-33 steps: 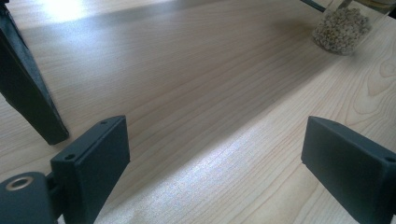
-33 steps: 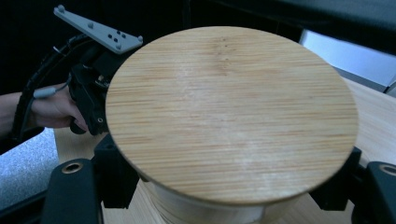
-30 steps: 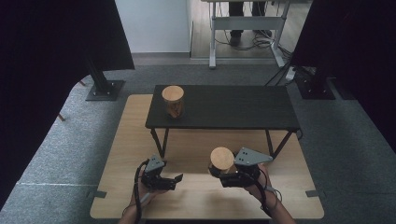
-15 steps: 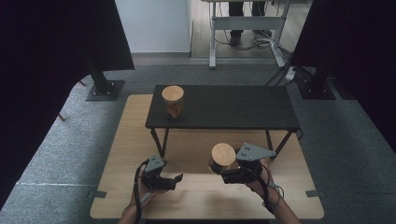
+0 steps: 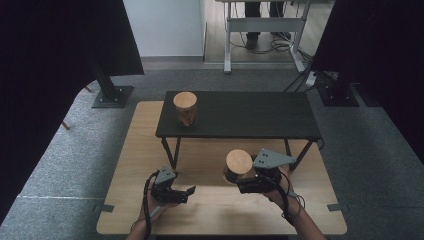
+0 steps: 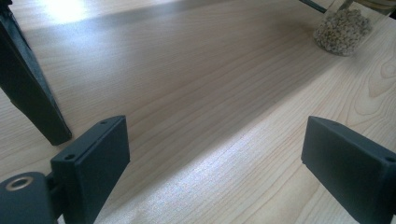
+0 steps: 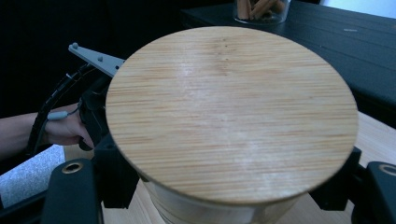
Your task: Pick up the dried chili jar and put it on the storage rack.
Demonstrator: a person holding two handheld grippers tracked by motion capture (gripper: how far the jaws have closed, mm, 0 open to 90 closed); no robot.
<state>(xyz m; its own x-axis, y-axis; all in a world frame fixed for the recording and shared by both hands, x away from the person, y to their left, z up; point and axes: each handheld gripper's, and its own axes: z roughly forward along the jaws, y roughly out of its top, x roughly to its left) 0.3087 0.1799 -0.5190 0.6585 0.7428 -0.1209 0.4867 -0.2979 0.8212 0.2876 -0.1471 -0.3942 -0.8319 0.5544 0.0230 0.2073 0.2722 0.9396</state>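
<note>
On the near right of the light wooden table [image 5: 125, 150], the right gripper [image 5: 235, 181] grasps a glass jar [image 5: 239, 167] by its body, both jaws pressed against the sides just under the round bamboo lid [image 7: 231, 112]. To its left, the left gripper [image 5: 187, 192] hangs low over the bare tabletop with jaws spread wide and nothing between them. Farther back, a second lidded jar [image 5: 185, 108] stands upright on the left end of the black bench [image 5: 250, 116].
</note>
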